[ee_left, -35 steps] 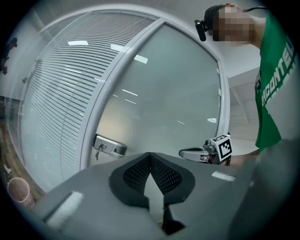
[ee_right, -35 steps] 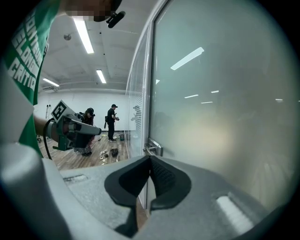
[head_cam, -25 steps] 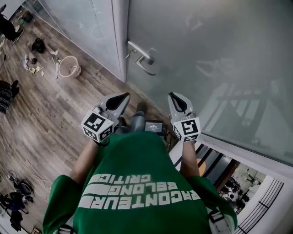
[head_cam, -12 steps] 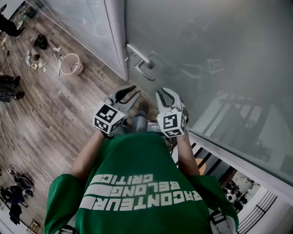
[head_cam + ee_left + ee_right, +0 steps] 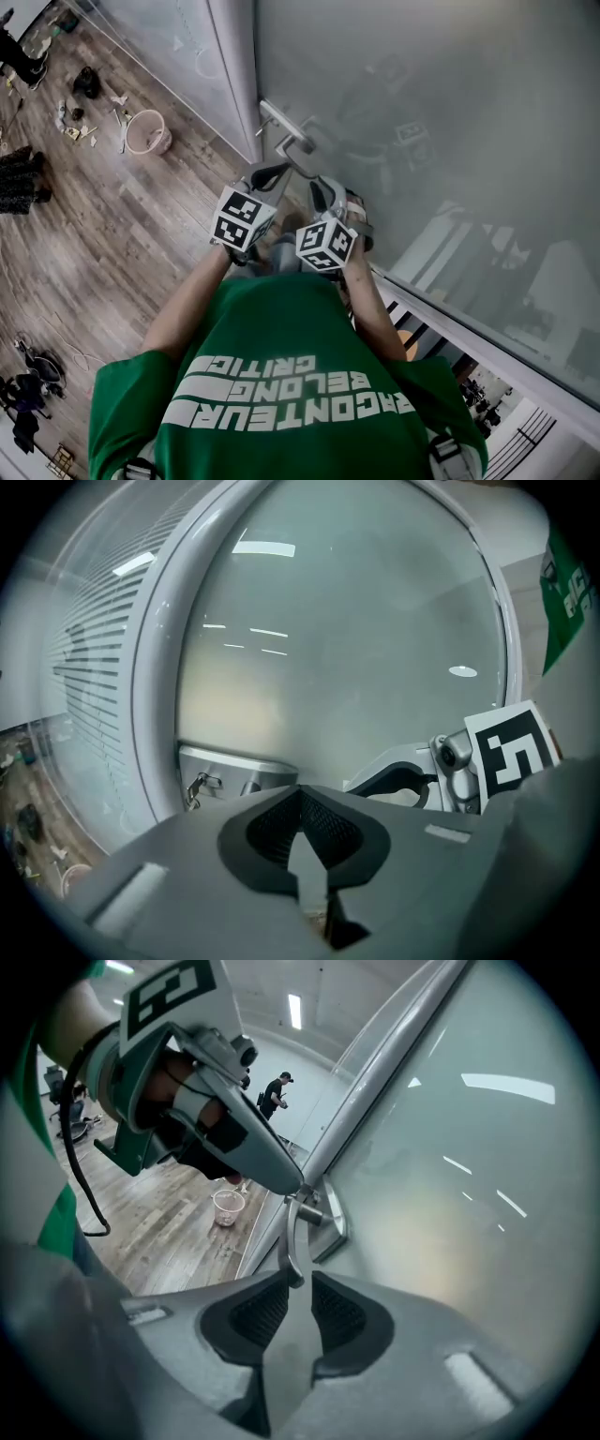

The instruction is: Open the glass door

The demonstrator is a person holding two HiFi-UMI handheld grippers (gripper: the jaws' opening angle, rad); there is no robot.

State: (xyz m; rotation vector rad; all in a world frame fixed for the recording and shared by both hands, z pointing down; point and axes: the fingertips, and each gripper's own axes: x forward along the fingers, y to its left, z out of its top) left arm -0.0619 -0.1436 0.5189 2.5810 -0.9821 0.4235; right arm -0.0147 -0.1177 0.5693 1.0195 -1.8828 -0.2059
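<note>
The glass door (image 5: 422,112) is frosted and stands closed. Its lever handle (image 5: 292,139) sits near the frame edge, at about 12 o'clock from both grippers in the head view.

In the right gripper view the lever (image 5: 292,1232) hangs down from its backplate (image 5: 330,1224). Its free end lies just at the tip of one pad of the right gripper (image 5: 300,1288). The pads there are released, a narrow gap between them, and nothing is inside yet.

The left gripper (image 5: 300,794) is clenched tip to tip on nothing. Its nose is up by the lever's pivot end, at 11 o'clock from the right gripper.

To do this step well, I judge the right gripper should slide further on, so the lever sits deep between the pads. It should then close firmly, press the free end down and swing the door. A grip at the very tip could slip off.

A key (image 5: 197,785) hangs by the handle. A bucket (image 5: 145,131) stands on the wooden floor (image 5: 112,234) at 9 o'clock of the handle.
</note>
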